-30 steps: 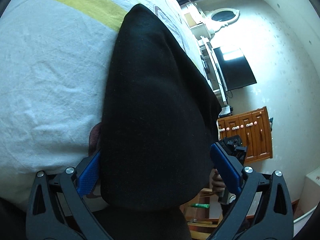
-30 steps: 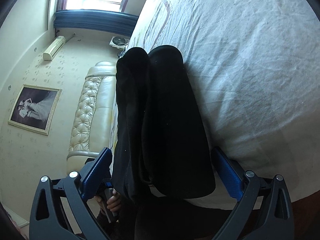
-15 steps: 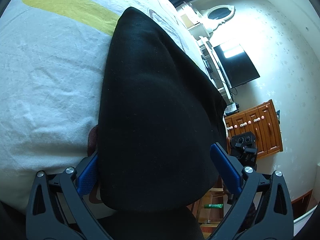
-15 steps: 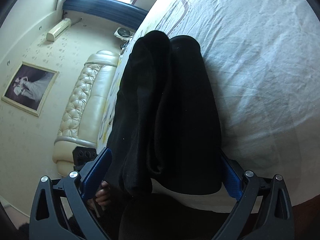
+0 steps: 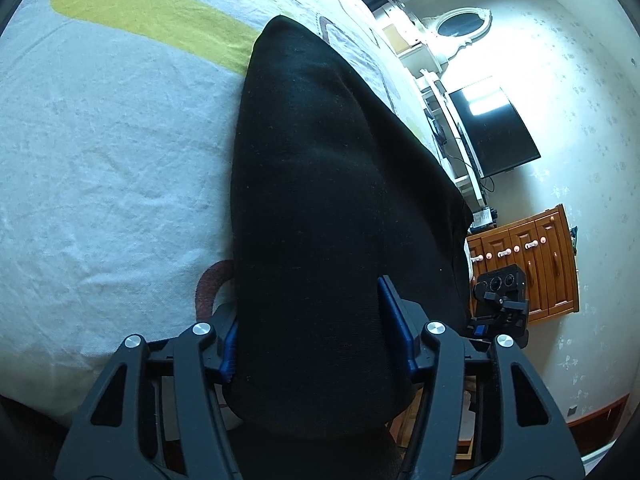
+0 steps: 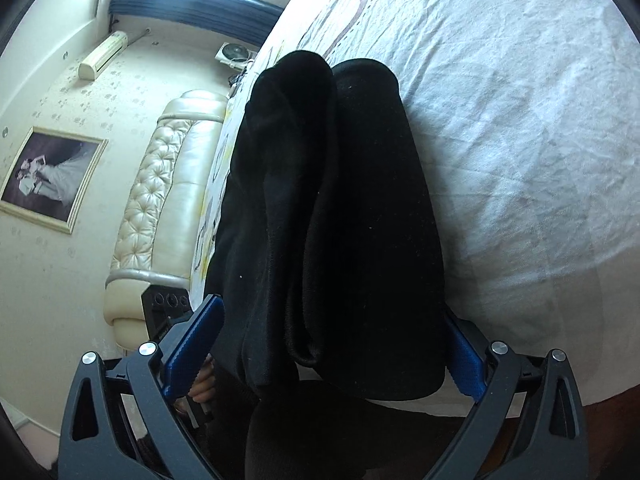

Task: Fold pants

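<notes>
The left gripper (image 5: 316, 336) has its blue pads (image 5: 394, 330) drawn in and pressing both sides of the black pants (image 5: 328, 208), while the right gripper (image 6: 326, 344) holds its pads (image 6: 192, 340) spread wide around the folded fabric without pinching it.
</notes>
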The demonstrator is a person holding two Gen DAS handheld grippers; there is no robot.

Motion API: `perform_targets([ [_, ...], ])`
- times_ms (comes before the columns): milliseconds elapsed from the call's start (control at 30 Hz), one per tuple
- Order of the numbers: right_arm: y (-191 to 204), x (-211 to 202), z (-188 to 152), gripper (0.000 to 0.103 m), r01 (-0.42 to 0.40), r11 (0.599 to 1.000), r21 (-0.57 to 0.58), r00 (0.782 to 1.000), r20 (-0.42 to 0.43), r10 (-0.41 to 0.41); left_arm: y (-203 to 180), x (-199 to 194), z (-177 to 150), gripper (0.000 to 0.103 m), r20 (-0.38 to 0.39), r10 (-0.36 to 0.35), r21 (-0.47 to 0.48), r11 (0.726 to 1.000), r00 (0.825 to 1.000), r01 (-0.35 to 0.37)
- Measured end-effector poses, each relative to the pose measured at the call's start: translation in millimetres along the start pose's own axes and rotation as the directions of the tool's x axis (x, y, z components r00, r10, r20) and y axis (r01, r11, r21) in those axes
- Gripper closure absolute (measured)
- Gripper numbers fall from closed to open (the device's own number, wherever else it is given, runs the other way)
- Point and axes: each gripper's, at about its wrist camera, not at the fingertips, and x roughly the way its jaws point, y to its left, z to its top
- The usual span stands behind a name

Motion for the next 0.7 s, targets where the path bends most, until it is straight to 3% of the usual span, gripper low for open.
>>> perform_targets([
  [33,0,-2,-1,0.007,-0.022,1.000,0.017,1.000,0.007,0.022,0,-1,-1,0.046,0.004,-0.002,0.004,1.000,1.000,0.002],
  [100,11,-4,-4,0.021,0.013,0.999,-0.037,1.000,0.003,-0.013,-1,-2,-2,0.046,0.012,-0.004,0.013,1.000,1.000,0.004],
  [133,17,0,-6,0.050,0.060,0.995,-0.081,0.998,-0.012,-0.061,-4,-3,-2,0.047,0.015,0.002,0.024,1.000,1.000,-0.002],
  [167,21,1,-6,0.053,0.102,0.989,-0.104,0.994,-0.021,-0.104,-5,-4,-3,0.047,0.018,0.011,0.037,0.999,1.000,-0.011],
  [267,20,-1,-4,0.056,0.112,0.990,-0.087,0.993,-0.019,-0.114,-14,-8,-3,0.054,0.033,0.032,0.088,0.995,0.999,-0.035],
  [467,33,4,-7,0.056,0.044,0.995,-0.088,0.999,-0.008,-0.045,-15,-20,6,0.063,0.055,0.062,0.119,0.991,0.997,-0.068],
  [700,56,64,-3,0.056,-0.012,0.993,-0.120,0.996,-0.094,0.001,20,-67,20,0.064,0.094,0.135,0.110,0.983,0.986,-0.145],
])
